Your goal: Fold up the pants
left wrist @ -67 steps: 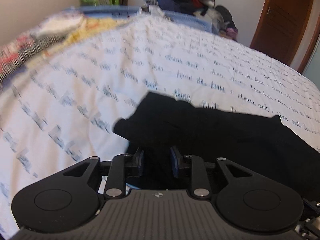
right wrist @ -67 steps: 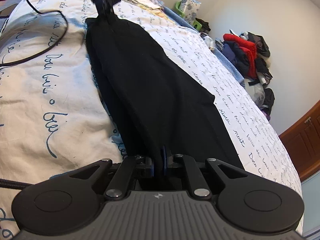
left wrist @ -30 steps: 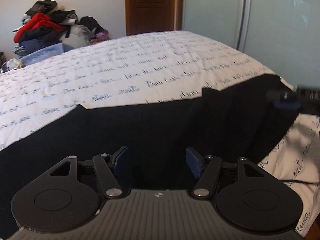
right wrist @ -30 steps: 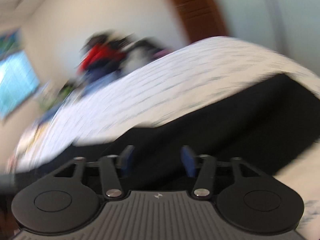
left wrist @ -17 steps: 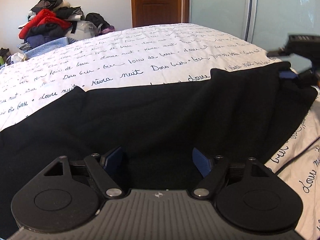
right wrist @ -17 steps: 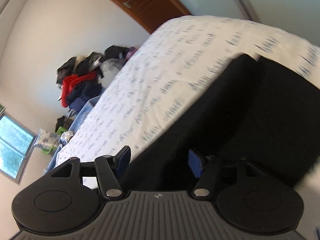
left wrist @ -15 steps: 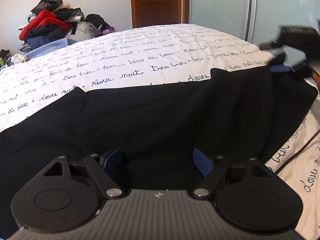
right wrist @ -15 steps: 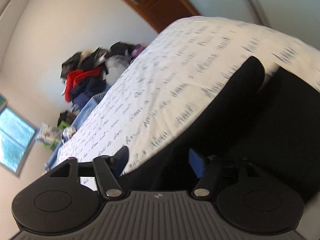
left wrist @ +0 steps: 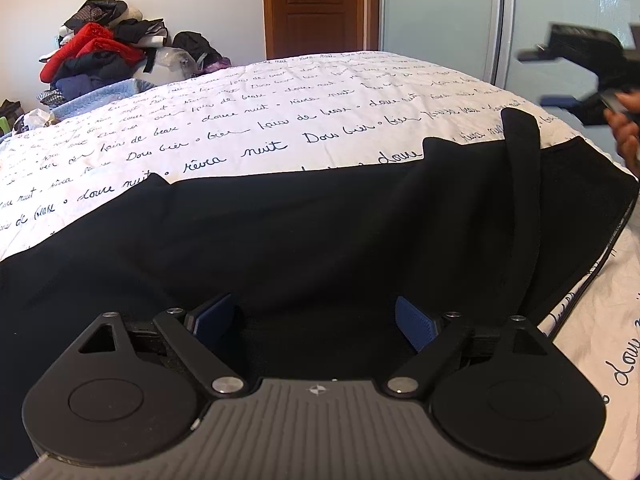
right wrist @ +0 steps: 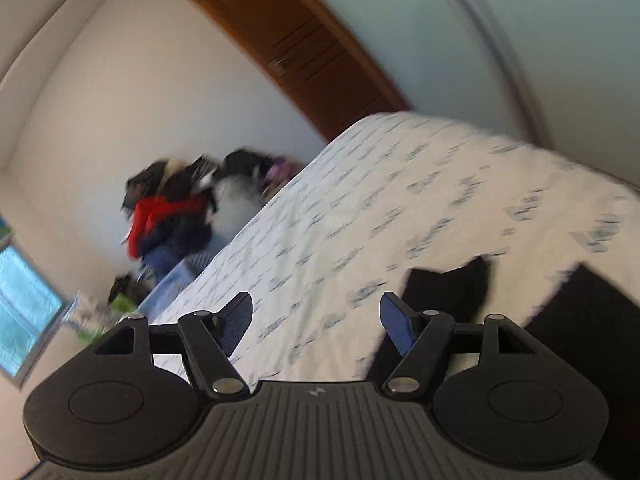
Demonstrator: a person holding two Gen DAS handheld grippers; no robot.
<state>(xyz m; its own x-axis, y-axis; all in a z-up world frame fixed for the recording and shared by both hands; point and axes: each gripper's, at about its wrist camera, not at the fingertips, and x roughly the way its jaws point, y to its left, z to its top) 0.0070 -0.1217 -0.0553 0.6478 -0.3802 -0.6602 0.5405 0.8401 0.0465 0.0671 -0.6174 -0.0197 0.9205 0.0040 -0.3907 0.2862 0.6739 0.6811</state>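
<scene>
Black pants (left wrist: pixel 320 232) lie spread along the near side of the bed, on a white duvet with script print (left wrist: pixel 280 112). My left gripper (left wrist: pixel 316 320) is open, just above the black cloth, holding nothing. A black band of the pants (left wrist: pixel 520 184) stands up at the right. My right gripper (right wrist: pixel 316 320) is open and empty, lifted above the bed; only the pants' end (right wrist: pixel 580 320) shows low right in its blurred view. The right gripper also shows in the left wrist view (left wrist: pixel 584 76), held in a hand off the bed's right edge.
A pile of clothes (left wrist: pixel 104 56) sits beyond the bed's far left side. A brown door (left wrist: pixel 316 4) and a frosted wardrobe panel (left wrist: pixel 440 16) stand behind. A thin black cable (left wrist: pixel 592 276) runs by the pants' right edge. A window (right wrist: pixel 24 308) is at the left.
Both grippers let go of the pants and opened. My right gripper has lifted up and away from the pants' end. My left gripper has stayed over the cloth.
</scene>
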